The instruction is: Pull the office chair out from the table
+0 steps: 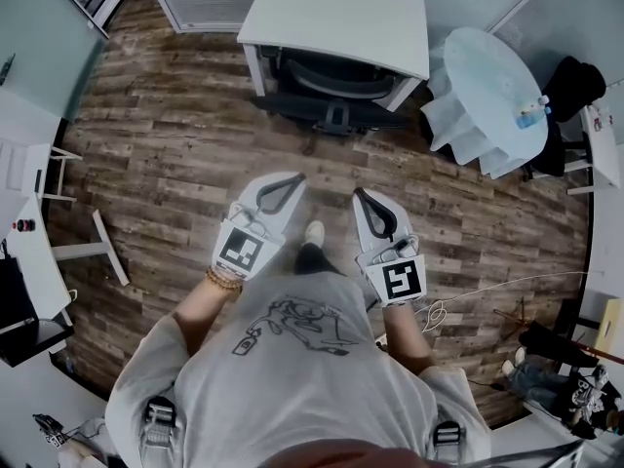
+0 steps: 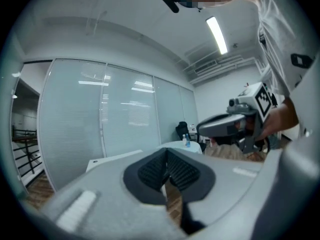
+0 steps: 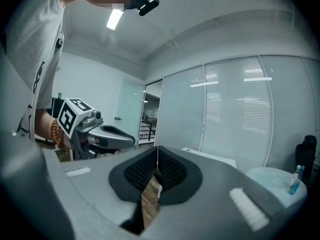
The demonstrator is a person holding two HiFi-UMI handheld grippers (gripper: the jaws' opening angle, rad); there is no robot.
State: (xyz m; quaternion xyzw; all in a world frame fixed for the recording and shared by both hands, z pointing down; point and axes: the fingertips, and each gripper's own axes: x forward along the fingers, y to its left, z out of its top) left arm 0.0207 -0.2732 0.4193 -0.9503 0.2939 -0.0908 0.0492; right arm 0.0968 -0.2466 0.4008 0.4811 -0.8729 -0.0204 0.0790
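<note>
Both grippers are being held out side by side in front of the person [image 1: 292, 378], above the wood floor [image 1: 175, 135], and are being pointed toward the table at the top of the head view. The left gripper [image 1: 295, 177] is being kept closed. Its ribbed pads [image 2: 150, 171] are being pressed together with nothing between them, and only floor is being glimpsed through the gap below them in the left gripper view. The right gripper [image 1: 360, 193] is likewise being kept closed and empty, its pads meeting in the right gripper view. The chair [image 1: 330, 88] is being kept tucked under the white table [image 1: 341, 16]. Its dark seat and back are being partly covered by the tabletop, and its base is being shown poking out at the near edge. The chair is being left well apart from both grippers, with bare floor lying between. A round table [image 1: 492, 86] under a pale cover is being shown just right of the white table, with a small bottle [image 1: 527, 117] being carried on it.
</note>
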